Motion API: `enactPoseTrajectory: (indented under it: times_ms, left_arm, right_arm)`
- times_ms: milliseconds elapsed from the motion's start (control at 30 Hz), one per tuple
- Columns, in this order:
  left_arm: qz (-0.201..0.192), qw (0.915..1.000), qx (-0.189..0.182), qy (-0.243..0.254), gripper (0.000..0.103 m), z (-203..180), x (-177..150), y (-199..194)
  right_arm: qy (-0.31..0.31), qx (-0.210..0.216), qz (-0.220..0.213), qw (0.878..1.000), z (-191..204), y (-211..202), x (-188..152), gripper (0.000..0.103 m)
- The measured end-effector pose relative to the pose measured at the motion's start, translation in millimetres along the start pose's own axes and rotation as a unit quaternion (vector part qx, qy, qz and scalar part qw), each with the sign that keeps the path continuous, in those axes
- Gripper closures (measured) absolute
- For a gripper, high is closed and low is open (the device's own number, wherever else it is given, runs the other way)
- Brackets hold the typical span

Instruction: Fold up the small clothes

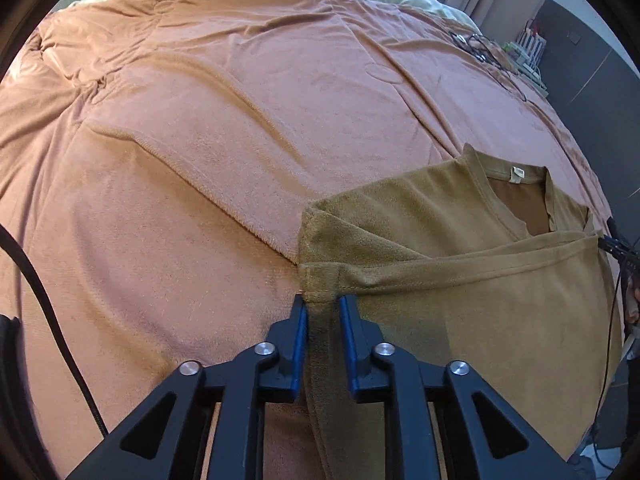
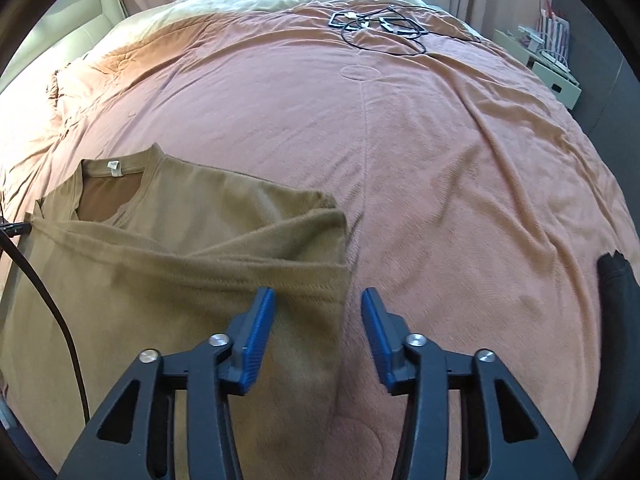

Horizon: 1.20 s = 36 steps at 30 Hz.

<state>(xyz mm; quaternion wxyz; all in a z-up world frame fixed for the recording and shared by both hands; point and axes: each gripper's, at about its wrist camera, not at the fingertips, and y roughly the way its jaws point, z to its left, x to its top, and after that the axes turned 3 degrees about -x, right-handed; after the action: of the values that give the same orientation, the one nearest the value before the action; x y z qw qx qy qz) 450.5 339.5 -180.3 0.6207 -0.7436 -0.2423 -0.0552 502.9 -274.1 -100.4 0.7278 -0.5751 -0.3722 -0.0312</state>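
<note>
An olive-brown T-shirt (image 1: pixel 460 280) lies on the orange blanket (image 1: pixel 200 140), partly folded, its hem laid up over the chest just below the collar and its white label (image 1: pixel 518 172). My left gripper (image 1: pixel 323 304) is shut on the shirt's folded left edge, and a strip of the fabric fills the narrow gap between the blue pads. In the right wrist view the same shirt (image 2: pixel 180 280) fills the lower left. My right gripper (image 2: pixel 318 300) stands open astride the shirt's right edge, one pad over the cloth and the other over the blanket (image 2: pixel 440 200).
Black cables and small frames (image 2: pixel 376 24) lie at the blanket's far end. A dark cloth (image 2: pixel 616 292) sits at the right edge of the bed. A white shelf with bags (image 2: pixel 552 68) stands beside the bed. A black cable (image 1: pixel 40 280) hangs at the left.
</note>
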Motion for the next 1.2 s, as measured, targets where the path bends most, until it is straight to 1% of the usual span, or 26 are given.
enactPoseTrajectory:
  times_ms: [33, 67, 100, 200, 333, 467, 600, 767, 867, 967, 1100, 1200]
  left_arm:
    - [-0.002, 1.0000, -0.001, -0.002, 0.091, 0.6, 0.2, -0.8]
    - [-0.004, 1.0000, -0.001, -0.003, 0.095, 1.3, -0.2, -2.3]
    - [-0.007, 1.0000, 0.000, -0.004, 0.096, 0.5, -0.7, -4.6]
    - [-0.023, 0.9997, 0.005, -0.002, 0.097, -2.3, -3.6, -14.5]
    - [-0.041, 0.9991, 0.008, 0.001, 0.097, -7.2, -5.2, -30.4]
    - [-0.062, 0.9980, 0.015, 0.001, 0.097, -13.4, -3.5, -54.5]
    - [-0.088, 0.9959, 0.020, 0.008, 0.097, -23.7, 3.3, -85.4]
    - [-0.106, 0.9939, 0.031, 0.009, 0.097, -31.9, 17.6, -101.5]
    - [-0.114, 0.9927, 0.038, 0.008, 0.097, -33.3, 30.3, -102.6]
    - [-0.115, 0.9921, 0.048, 0.006, 0.097, -30.9, 44.3, -95.7]
    - [-0.098, 0.9931, 0.064, 0.007, 0.097, -25.2, 61.2, -70.6]
    - [-0.071, 0.9942, 0.080, 0.009, 0.097, -18.9, 70.8, -40.9]
  right_arm:
    - [0.001, 0.000, 0.001, 1.000, -0.5, 1.4, 1.1, 0.082]
    - [0.002, -0.004, 0.002, 1.000, -0.6, 1.9, 2.0, 0.086]
    - [0.004, -0.010, 0.001, 1.000, -0.6, 1.2, 2.0, 0.093]
    - [0.014, -0.017, -0.007, 1.000, -0.4, -7.1, 0.2, 0.100]
    - [0.019, -0.021, -0.028, 0.999, 0.1, -26.6, -3.9, 0.101]
    - [0.031, -0.021, -0.061, 0.997, -0.2, -55.8, -7.1, 0.101]
    - [0.031, -0.027, -0.093, 0.995, 3.6, -88.2, -7.8, 0.101]
    - [0.033, -0.037, -0.113, 0.992, 6.7, -105.7, -4.3, 0.101]
    - [0.034, -0.042, -0.119, 0.991, 6.9, -106.9, 3.3, 0.101]
    - [0.029, -0.050, -0.120, 0.991, 8.8, -97.7, 13.1, 0.101]
    - [0.020, -0.064, -0.102, 0.993, 12.8, -67.2, 34.4, 0.101]
    - [0.012, -0.074, -0.082, 0.994, 17.2, -40.9, 45.9, 0.101]
